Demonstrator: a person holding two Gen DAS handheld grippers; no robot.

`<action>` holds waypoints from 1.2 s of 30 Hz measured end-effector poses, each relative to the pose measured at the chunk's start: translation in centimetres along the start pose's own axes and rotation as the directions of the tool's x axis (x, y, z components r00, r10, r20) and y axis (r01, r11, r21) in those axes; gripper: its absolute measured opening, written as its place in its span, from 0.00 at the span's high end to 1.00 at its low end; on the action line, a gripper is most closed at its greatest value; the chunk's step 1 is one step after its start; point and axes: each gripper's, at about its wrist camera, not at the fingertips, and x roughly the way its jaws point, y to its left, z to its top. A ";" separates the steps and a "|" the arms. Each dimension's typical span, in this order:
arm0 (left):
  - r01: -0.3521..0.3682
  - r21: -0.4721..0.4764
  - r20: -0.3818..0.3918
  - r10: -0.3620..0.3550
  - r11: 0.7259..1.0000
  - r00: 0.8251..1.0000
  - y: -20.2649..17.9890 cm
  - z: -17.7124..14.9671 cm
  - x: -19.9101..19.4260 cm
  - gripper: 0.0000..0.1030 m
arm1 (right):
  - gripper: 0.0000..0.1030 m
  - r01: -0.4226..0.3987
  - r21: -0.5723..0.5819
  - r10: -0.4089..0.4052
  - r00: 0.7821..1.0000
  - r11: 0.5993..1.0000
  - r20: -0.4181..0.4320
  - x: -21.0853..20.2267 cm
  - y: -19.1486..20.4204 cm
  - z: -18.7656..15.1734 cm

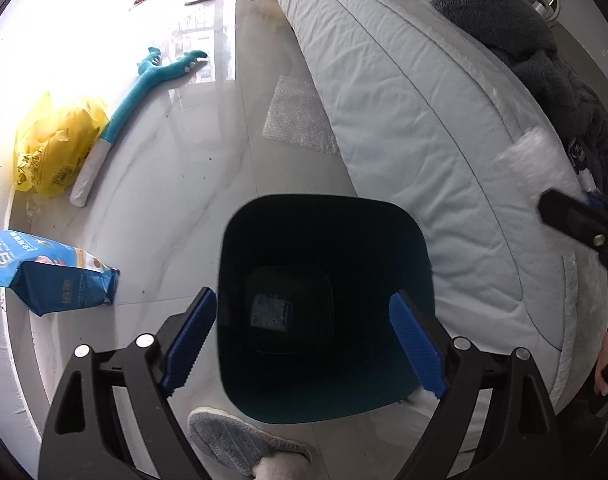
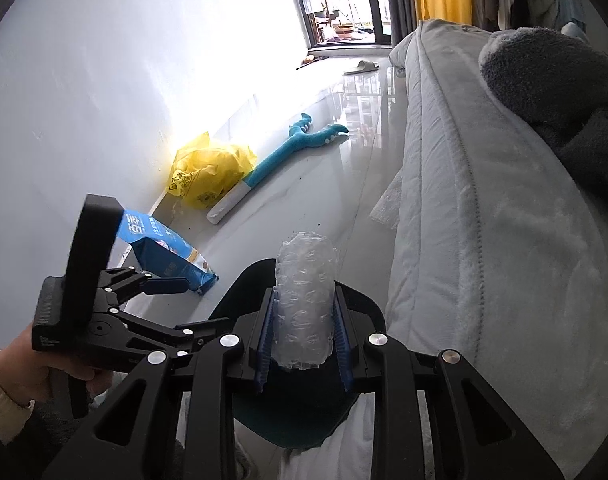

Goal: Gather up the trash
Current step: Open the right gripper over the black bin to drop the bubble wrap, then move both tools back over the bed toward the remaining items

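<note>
Right gripper (image 2: 304, 320) pinching the bubble wrap roll (image 2: 304, 300) just above the bin (image 1: 323, 308), left gripper (image 1: 304, 344) spread wide over its mouth; let go early and the roll could glance off the rim

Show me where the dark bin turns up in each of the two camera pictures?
Left wrist view: the bin fills the lower middle, seen from above, between the open fingers.
Right wrist view: the bin sits low centre, mostly hidden behind the gripped bubble wrap.
Shared landmark: the yellow bag.
</note>
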 end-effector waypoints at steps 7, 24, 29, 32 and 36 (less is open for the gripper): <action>0.030 -0.018 0.136 -0.027 0.999 0.990 1.7 0.8 -3.9 0.16 | 0.73 -0.007 0.019 0.008 0.998 1.000 -0.062 3.8 1.0 -0.2; 0.095 0.077 0.439 -0.119 0.992 0.890 0.0 3.0 -11.6 0.29 | 0.73 -0.018 -0.034 0.010 0.975 0.999 -0.221 11.4 4.6 -2.3; 0.120 0.069 0.464 -0.139 0.990 0.875 -0.1 3.2 -12.2 0.29 | 0.71 -0.035 -0.061 0.020 0.973 0.998 -0.231 11.5 5.4 -2.9; 0.112 0.077 0.484 -0.135 0.991 0.864 -0.4 3.3 -12.6 0.29 | 0.55 -0.035 -0.052 0.023 0.974 0.998 -0.225 10.9 5.1 -2.9; 0.122 0.078 0.520 -0.145 0.989 0.842 -1.1 3.7 -13.5 0.29 | 0.46 -0.038 -0.061 0.025 0.978 0.997 -0.206 9.4 4.5 -2.8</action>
